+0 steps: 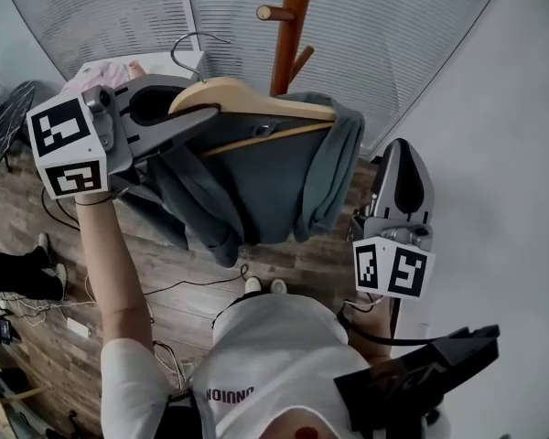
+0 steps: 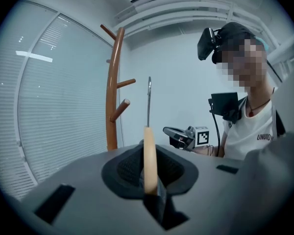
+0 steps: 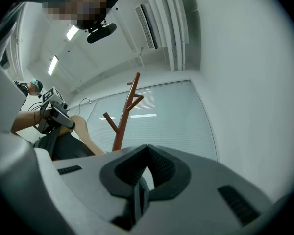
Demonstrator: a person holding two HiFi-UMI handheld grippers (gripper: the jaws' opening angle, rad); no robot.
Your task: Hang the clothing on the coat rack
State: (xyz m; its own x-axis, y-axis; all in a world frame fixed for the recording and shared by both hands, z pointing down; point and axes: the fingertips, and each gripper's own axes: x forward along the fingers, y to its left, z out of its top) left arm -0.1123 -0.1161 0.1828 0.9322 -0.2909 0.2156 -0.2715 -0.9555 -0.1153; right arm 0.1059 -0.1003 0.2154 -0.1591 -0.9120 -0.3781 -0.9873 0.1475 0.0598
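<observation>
Clamping the wooden hanger [image 1: 247,99] under draped grey clothing [image 1: 265,190], the left gripper [image 2: 149,180]; right gripper [image 3: 142,177] closed, empty.

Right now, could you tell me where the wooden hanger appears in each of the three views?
Head view: wooden hanger at upper centre, carrying the grey garment.
Left gripper view: edge-on at lower centre, hook pointing up.
Right gripper view: far left, below mid-height.
Shared landmark: the brown coat rack, right of the hanger in the head and right gripper views, left of it in the left gripper view.
</observation>
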